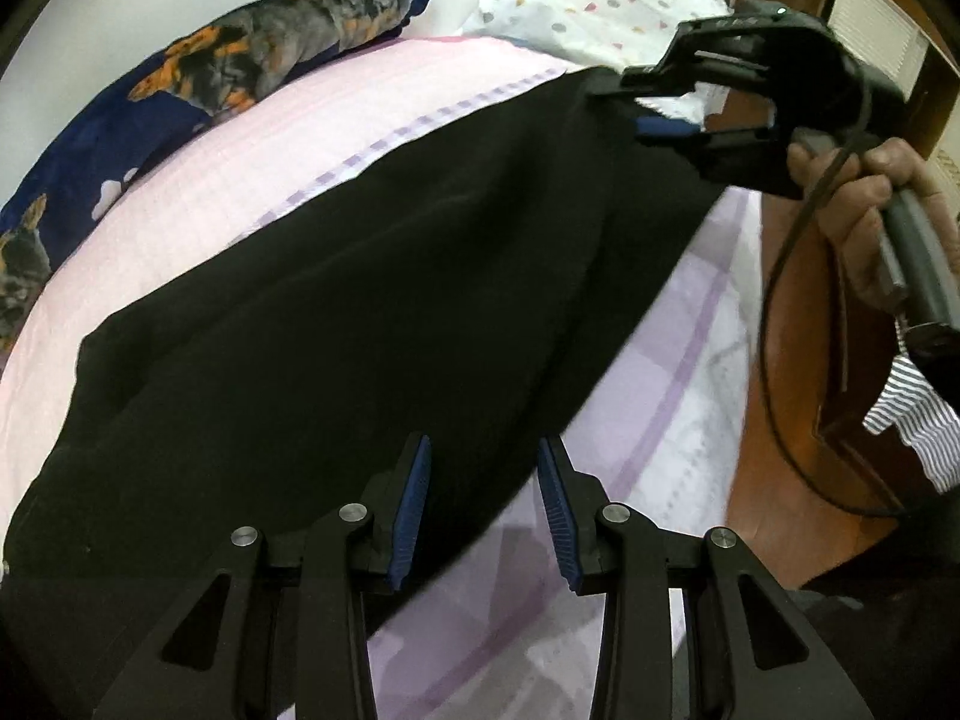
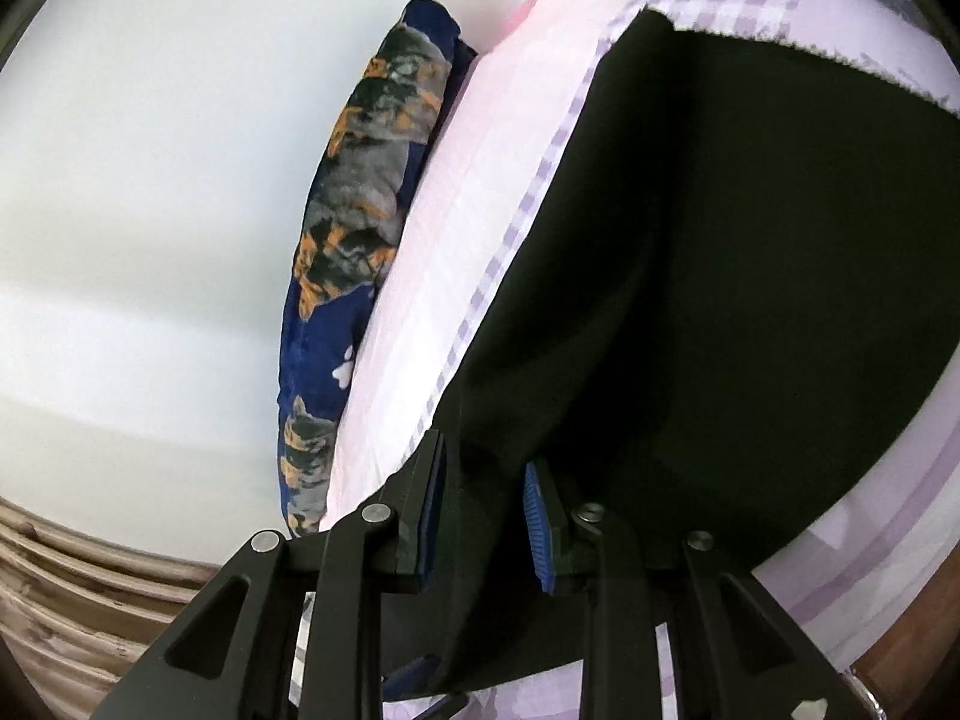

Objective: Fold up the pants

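Note:
Black pants (image 1: 336, 312) lie spread across a pink and lilac checked bed sheet (image 1: 372, 102). My left gripper (image 1: 483, 504) is open, its blue pads on either side of the pants' near edge, which lies between them. My right gripper (image 1: 654, 111) shows at the upper right of the left wrist view, held by a hand, at the far corner of the pants. In the right wrist view the right gripper (image 2: 485, 510) has a fold of the black pants (image 2: 720, 276) between its blue pads, with a visible gap between the pads.
A navy pillow with a cat print (image 1: 228, 66) lies along the white wall behind the bed. A white pillow with coloured spots (image 1: 600, 0) sits at the head. A wooden bed frame (image 1: 798, 360) runs along the right side. A cable hangs from the right gripper.

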A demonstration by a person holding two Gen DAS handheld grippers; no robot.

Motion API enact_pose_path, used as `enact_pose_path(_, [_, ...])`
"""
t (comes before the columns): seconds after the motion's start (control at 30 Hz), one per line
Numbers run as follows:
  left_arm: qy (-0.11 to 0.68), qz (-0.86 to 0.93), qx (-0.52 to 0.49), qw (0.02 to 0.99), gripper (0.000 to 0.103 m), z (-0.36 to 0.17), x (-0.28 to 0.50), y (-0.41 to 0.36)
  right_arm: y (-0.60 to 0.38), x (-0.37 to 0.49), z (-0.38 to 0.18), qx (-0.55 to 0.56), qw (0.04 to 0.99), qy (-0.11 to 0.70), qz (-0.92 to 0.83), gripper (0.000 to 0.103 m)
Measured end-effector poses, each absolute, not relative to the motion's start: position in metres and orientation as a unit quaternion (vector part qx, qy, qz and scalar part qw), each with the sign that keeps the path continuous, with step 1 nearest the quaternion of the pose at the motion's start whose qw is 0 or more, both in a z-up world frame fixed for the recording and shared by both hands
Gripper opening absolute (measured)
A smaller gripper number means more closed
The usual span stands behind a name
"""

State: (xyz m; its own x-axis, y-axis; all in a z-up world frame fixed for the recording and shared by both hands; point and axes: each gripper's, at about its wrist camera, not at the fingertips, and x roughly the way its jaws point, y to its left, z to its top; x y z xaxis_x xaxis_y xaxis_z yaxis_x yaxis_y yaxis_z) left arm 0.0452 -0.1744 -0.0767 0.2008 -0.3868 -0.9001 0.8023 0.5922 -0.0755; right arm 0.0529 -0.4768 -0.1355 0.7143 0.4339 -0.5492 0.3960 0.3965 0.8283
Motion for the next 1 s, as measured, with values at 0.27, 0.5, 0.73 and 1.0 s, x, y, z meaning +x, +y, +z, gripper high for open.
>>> enact_pose_path(0.27, [0.508, -0.378, 0.176, 0.754, 0.016, -0.089, 0.063, -0.165, -0.492, 0.080, -0.130, 0.534, 0.758, 0.376, 0.005, 0.025])
enact_pose_path(0.5, [0.510, -0.382, 0.151, 0.756, 0.013, -0.091, 0.065, -0.158, -0.523, 0.099, -0.123, 0.519, 0.776, 0.356, -0.039, 0.025])
enact_pose_path(0.73, [0.511, -0.385, 0.144, 0.755, 0.013, -0.091, 0.068, -0.158, -0.552, 0.085, -0.132, 0.531, 0.763, 0.360, -0.077, 0.025])
enact_pose_path(1.0, [0.511, -0.386, 0.140, 0.755, 0.013, -0.092, 0.070, -0.158, -0.573, 0.049, -0.159, 0.549, 0.740, 0.372, -0.114, 0.025])
